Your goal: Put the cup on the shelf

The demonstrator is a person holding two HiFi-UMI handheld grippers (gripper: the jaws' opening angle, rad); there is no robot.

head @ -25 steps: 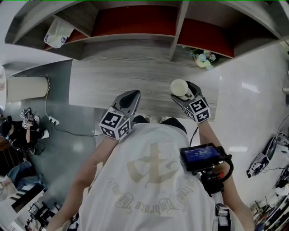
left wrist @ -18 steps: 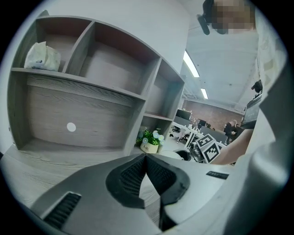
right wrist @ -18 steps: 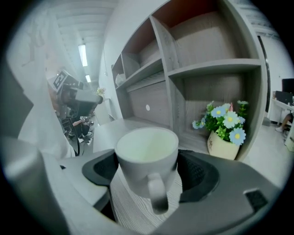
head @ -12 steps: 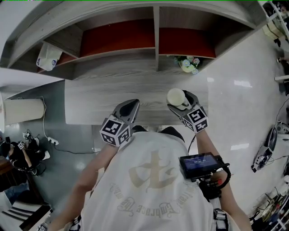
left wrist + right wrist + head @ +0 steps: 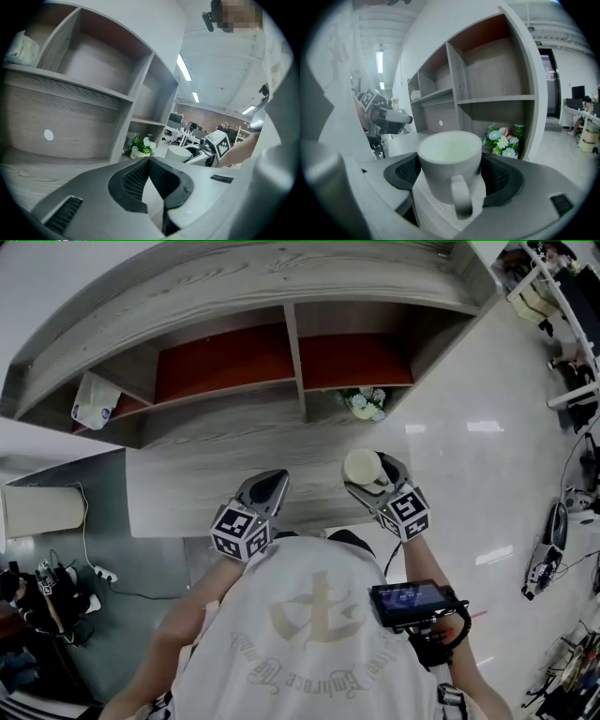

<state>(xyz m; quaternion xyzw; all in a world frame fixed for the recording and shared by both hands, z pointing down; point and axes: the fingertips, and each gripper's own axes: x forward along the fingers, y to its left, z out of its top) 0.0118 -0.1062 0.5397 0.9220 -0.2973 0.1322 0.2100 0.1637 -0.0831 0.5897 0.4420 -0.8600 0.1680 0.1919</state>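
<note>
A white cup (image 5: 363,467) with a handle is held upright in my right gripper (image 5: 368,474), whose jaws are shut on its sides. In the right gripper view the cup (image 5: 449,157) fills the gap between the pads, handle toward the camera, above the wood-grain counter (image 5: 197,479). The shelf (image 5: 234,362) with red back panels rises beyond the counter, its compartments (image 5: 492,70) ahead of the cup. My left gripper (image 5: 269,486) hovers over the counter's front edge, left of the cup, shut with nothing in it (image 5: 149,160).
A small pot of flowers (image 5: 364,404) stands in the lower right compartment, just beyond the cup. A white bag (image 5: 94,401) lies in the left compartment. A cable and a power strip (image 5: 98,573) lie on the floor at left. Glossy white floor spreads right.
The head view has drawn back and more of the shelf top shows. Both grippers keep their places over the counter's front edge, the cup still held in the right one.
</note>
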